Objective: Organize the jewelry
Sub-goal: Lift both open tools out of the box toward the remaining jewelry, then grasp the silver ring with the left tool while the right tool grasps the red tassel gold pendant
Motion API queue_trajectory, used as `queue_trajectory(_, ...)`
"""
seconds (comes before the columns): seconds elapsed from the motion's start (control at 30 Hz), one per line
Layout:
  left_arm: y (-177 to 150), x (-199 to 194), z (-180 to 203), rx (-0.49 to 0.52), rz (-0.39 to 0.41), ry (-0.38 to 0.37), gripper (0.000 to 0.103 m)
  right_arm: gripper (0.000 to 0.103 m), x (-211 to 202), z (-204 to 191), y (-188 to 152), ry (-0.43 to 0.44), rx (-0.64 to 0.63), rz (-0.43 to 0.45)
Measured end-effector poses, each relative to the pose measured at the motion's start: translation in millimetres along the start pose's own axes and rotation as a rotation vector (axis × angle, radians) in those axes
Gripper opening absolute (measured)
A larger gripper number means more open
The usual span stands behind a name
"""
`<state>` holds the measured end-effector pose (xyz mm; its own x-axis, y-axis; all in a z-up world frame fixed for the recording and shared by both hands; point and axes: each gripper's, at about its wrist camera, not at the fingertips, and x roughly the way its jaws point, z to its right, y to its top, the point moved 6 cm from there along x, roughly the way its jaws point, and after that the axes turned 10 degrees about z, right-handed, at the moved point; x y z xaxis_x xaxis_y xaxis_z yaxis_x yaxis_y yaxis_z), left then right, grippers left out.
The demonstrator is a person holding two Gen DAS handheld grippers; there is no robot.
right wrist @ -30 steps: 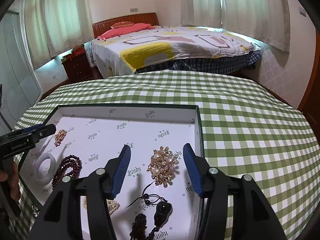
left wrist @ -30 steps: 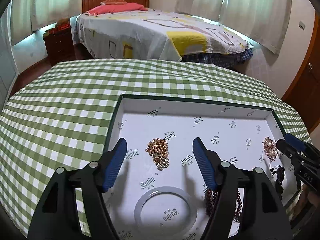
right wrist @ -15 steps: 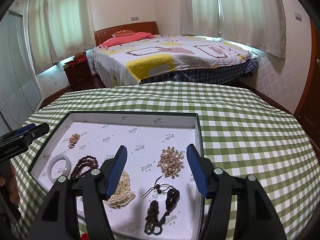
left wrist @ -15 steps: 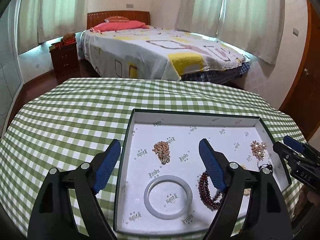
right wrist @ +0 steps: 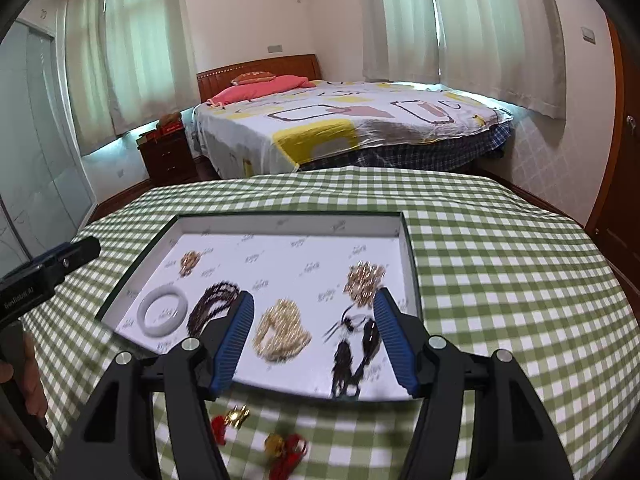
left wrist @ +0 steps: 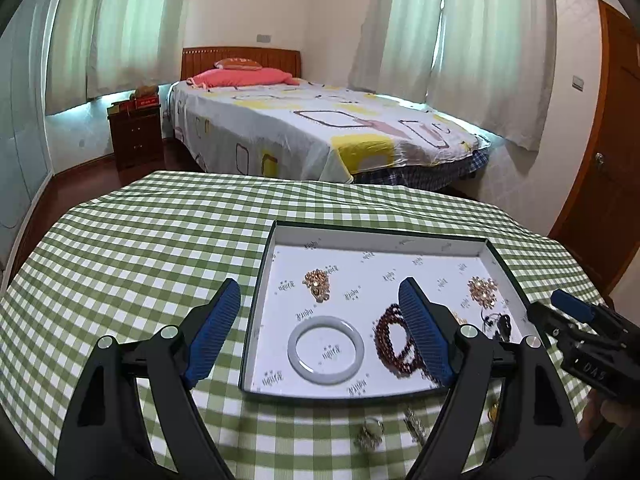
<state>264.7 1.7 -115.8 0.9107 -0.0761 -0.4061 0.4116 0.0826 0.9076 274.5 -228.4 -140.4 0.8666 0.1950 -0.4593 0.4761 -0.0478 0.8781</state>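
A green-and-white checked tablecloth (left wrist: 140, 264) covers the table. On it sits a tray (right wrist: 410, 256) with a dark green rim and a white lining printed with small dark logos. Inside lie a pale white bangle (left wrist: 326, 349), a dark red bead bracelet (left wrist: 390, 340), a cream pearl strand (right wrist: 282, 330), two gold brooches – one (left wrist: 317, 283) rosier than the other (right wrist: 365, 280) – and black tassel earrings (right wrist: 354, 344). Red-and-gold trinkets (right wrist: 286, 450) rest on the cloth. Both grippers are black with blue pads (right wrist: 236, 338).

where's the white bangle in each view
Left wrist: white bangle low centre, in the tray's near left part, between the fingers.
Right wrist: bangle at middle left, in the tray's left end.
Shared landmark: dark red bead strand just right of it.
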Motion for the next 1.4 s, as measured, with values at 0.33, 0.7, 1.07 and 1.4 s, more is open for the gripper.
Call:
queue_trajectory(0.33, -25.9, -23.0, -1.8, -0.008, -0.006, 0.004, 0.079, 0.061, -15.7, -13.9, -38.6, 0.010, -0.018, -0.045)
queue_trajectory(0.7, -70.1, -32.4, -3.7, 0.007, -0.065, 0.004, 0.079, 0.056, -22.3, -17.4, -77.7, 0.017, -0.020, -0.111)
queue_trajectory(1.07, -85.5, -31.0, 1.2, 0.022, -0.094, 0.000, 0.079, 0.053, -11.4, -17.2, -87.5, 0.014, -0.019, -0.152)
queue_trajectory(1.4, -91.7, -24.3, 3.6, 0.025, -0.115, -0.005, 0.079, 0.028, -1.0, -19.1, -93.5, 0.019, -0.030, -0.189)
